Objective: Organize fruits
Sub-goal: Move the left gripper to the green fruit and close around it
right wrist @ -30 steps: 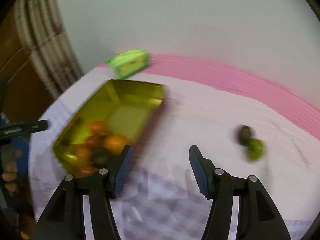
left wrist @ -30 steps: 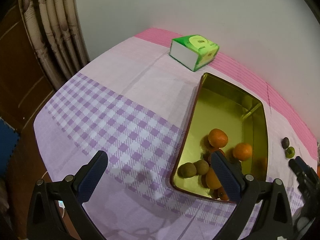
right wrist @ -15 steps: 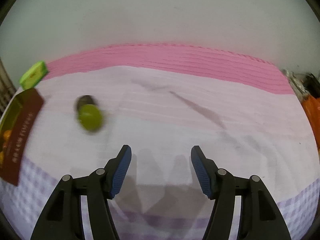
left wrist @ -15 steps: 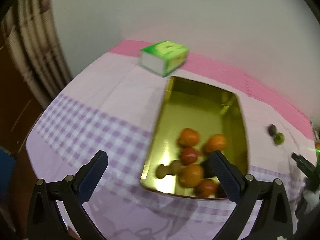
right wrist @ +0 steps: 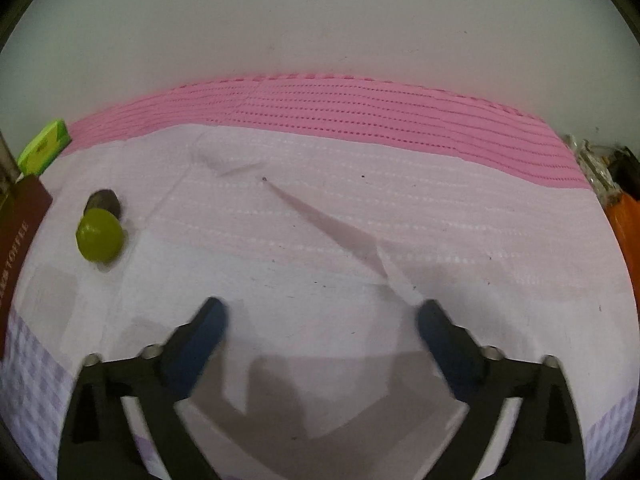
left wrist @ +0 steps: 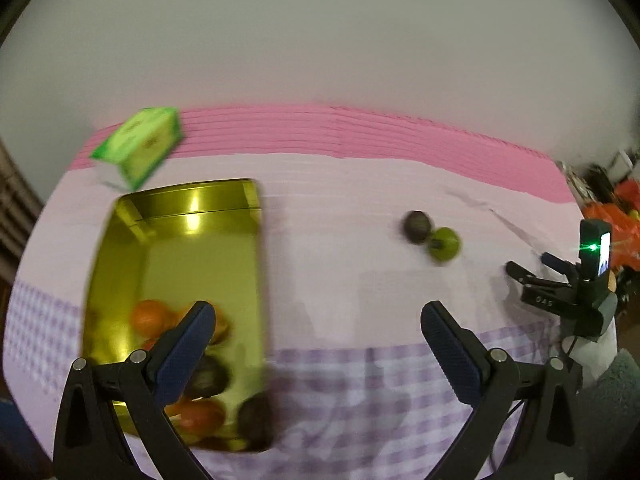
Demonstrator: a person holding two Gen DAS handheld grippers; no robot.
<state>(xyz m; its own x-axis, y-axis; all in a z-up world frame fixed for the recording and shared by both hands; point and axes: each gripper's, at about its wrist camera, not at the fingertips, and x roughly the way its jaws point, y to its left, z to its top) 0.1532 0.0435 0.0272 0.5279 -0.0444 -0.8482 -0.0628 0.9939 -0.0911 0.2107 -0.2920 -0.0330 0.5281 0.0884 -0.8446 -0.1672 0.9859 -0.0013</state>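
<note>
A gold tin tray (left wrist: 176, 216) lies on the cloth at left, holding several oranges (left wrist: 150, 318) and dark fruits (left wrist: 208, 378). A green fruit (left wrist: 443, 243) (right wrist: 99, 235) and a dark fruit (left wrist: 417, 226) (right wrist: 104, 201) lie together on the pale cloth, right of the tray. My left gripper (left wrist: 318, 322) is open and empty, its left finger over the tray's near end. My right gripper (right wrist: 320, 320) (left wrist: 536, 268) hovers over bare cloth to the right of the two loose fruits; its jaws are opening with nothing between them.
A green tissue box (left wrist: 138, 146) (right wrist: 42, 151) stands beyond the tray near the pink band of the cloth (right wrist: 360, 112). The tray's brown outer wall (right wrist: 18, 232) shows at the right wrist view's left edge. Orange bags (left wrist: 616, 216) sit off the table's right end.
The left gripper swung right, so the tray slid to the left of its view. The right gripper moved right past the loose fruits, sank toward the cloth and spread its jaws wide.
</note>
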